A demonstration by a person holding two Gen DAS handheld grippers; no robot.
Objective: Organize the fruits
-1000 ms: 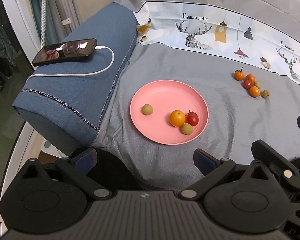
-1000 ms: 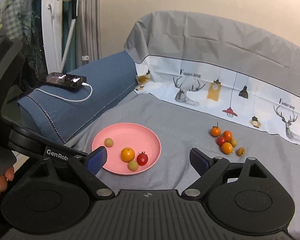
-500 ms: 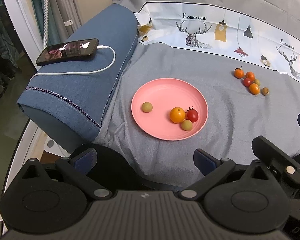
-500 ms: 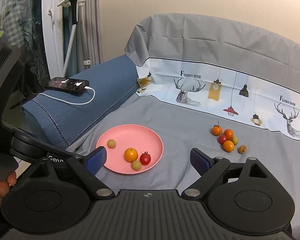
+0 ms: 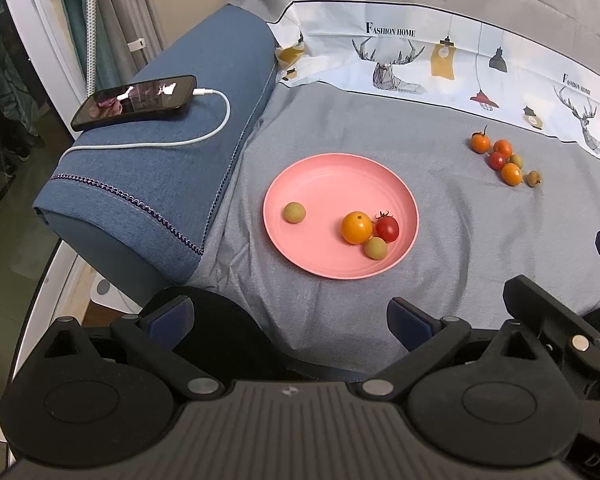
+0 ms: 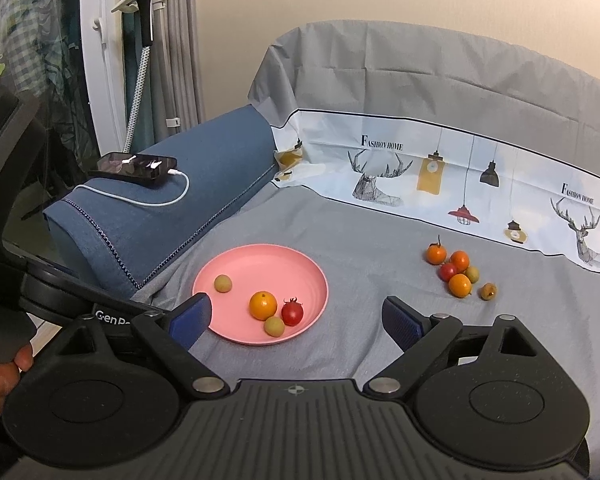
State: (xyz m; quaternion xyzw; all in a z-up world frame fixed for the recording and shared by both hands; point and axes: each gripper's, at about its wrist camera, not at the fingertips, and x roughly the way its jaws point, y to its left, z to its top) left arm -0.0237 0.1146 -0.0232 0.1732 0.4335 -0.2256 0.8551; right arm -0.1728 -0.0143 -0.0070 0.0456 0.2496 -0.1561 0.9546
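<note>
Both spread wide, nothing pinched: left hand-held gripper [image 5: 290, 318], right hand-held gripper [image 6: 296, 320]. Plate [image 6: 236, 260] just ahead, loose fruit [image 6: 458, 274] farther right.

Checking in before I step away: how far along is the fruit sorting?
Four fruits already sit on the pink plate. Nothing is in hand: the left gripper and right gripper are both open and empty. Six fruits remain in the loose cluster on the grey cover.

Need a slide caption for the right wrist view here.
Open right gripper faces a pink plate holding four fruits, with six loose fruits on the grey sheet.
</note>
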